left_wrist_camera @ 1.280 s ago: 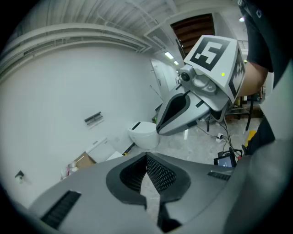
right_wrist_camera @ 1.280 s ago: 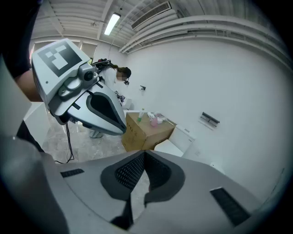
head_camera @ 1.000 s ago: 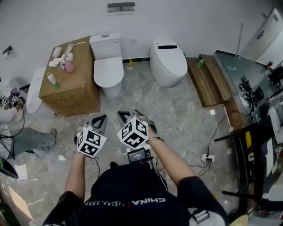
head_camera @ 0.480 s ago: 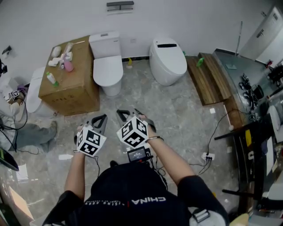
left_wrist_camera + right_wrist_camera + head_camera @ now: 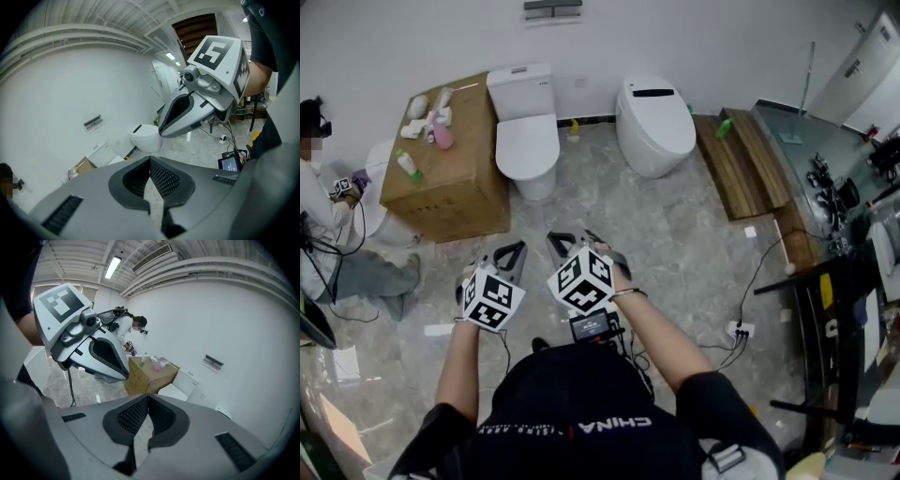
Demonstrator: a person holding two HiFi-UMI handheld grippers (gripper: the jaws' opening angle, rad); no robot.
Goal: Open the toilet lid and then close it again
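- Tank toilet (image 5: pixel 528 141): white, glossy, smooth glazed look.
- Rounded toilet (image 5: pixel 654 127): the same glossy white finish.
- Box (image 5: pixel 450 178): brown cardboard, matt.
- Floor (image 5: pixel 694 253): grey marbled tile, smooth with a slight sheen.
- Platform (image 5: pixel 741 169): brown wooden planks.
- Wall (image 5: pixel 694 37): plain matt white.
- Left gripper (image 5: pixel 150 160) and right gripper (image 5: pixel 148 397): smooth grey plastic shells.
- Pads (image 5: pixel 165 180): black, with a cross-hatched texture.

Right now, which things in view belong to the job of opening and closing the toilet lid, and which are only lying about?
For the job: square-tank toilet, rounded toilet, both lids down; left gripper, right gripper, both shut, empty.

Lying about: cardboard box, pink bottle on it, wooden boards, power strip.
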